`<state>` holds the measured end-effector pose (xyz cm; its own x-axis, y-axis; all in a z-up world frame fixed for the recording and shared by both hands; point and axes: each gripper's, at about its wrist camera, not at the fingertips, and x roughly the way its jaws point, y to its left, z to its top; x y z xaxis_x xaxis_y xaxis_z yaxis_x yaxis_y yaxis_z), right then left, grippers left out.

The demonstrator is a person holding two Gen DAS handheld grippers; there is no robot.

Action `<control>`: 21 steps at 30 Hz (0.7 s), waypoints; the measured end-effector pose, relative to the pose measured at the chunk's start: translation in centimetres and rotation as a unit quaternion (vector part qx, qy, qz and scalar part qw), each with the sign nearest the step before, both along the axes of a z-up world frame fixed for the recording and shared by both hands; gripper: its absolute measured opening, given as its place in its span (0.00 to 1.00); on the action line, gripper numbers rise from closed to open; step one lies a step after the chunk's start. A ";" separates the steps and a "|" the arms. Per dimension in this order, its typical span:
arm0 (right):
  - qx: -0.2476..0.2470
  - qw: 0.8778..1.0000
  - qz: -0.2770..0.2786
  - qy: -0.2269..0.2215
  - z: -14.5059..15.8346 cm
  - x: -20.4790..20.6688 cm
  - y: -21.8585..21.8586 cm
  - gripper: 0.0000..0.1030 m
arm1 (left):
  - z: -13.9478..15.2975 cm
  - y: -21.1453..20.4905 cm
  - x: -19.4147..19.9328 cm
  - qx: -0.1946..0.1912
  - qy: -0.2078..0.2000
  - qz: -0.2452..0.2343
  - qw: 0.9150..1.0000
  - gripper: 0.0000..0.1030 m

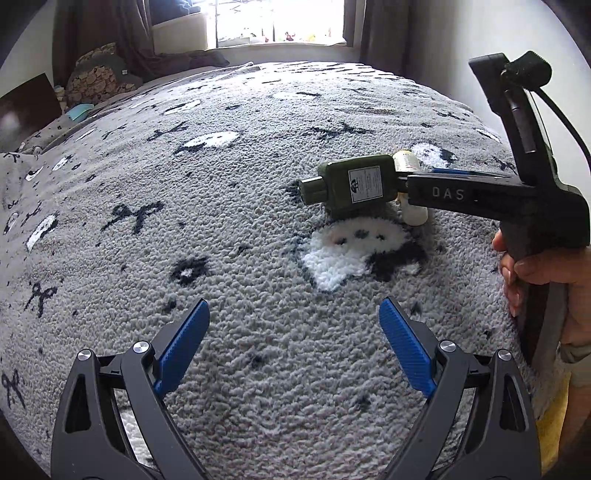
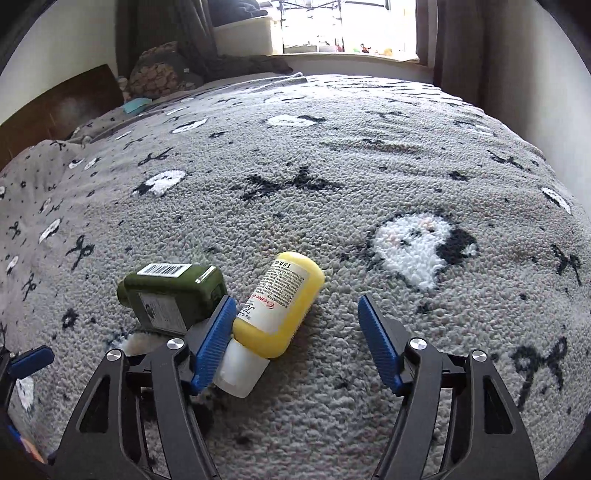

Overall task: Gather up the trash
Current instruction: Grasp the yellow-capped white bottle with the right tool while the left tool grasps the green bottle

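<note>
A dark green bottle (image 2: 173,295) and a yellow bottle (image 2: 284,302) with a white cap lie side by side on a grey patterned blanket (image 2: 332,166). My right gripper (image 2: 295,317) is open, its left finger between the two bottles and the yellow bottle partly between its jaws. In the left wrist view the green bottle (image 1: 354,184) lies at the right gripper's tip (image 1: 410,188), and the yellow bottle (image 1: 408,160) is mostly hidden behind them. My left gripper (image 1: 293,317) is open and empty, low over the blanket, short of the bottles.
The blanket covers a bed. Pillows and a patterned cushion (image 1: 99,74) lie at the far left near a dark headboard (image 2: 62,99). A window (image 1: 280,20) with curtains is at the back. A wall runs along the right side.
</note>
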<state>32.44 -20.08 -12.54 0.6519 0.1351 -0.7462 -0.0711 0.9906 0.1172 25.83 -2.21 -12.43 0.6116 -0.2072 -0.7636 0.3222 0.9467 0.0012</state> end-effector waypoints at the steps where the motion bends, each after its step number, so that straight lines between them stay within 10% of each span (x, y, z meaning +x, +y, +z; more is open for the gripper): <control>1: 0.009 1.000 0.004 0.006 -0.3 0.3 -0.1 0.65 | 0.0 -0.1 0.2 0.001 0.000 -0.001 1.000 0.85; 9: 0.050 0.998 0.026 0.013 -0.7 1.1 -0.7 0.39 | -0.5 -1.4 2.0 0.005 0.004 0.001 1.000 0.85; 21: -0.006 1.000 0.013 -0.020 1.7 -2.1 -5.9 0.35 | -0.1 -5.1 7.0 -0.017 0.009 0.010 1.000 0.85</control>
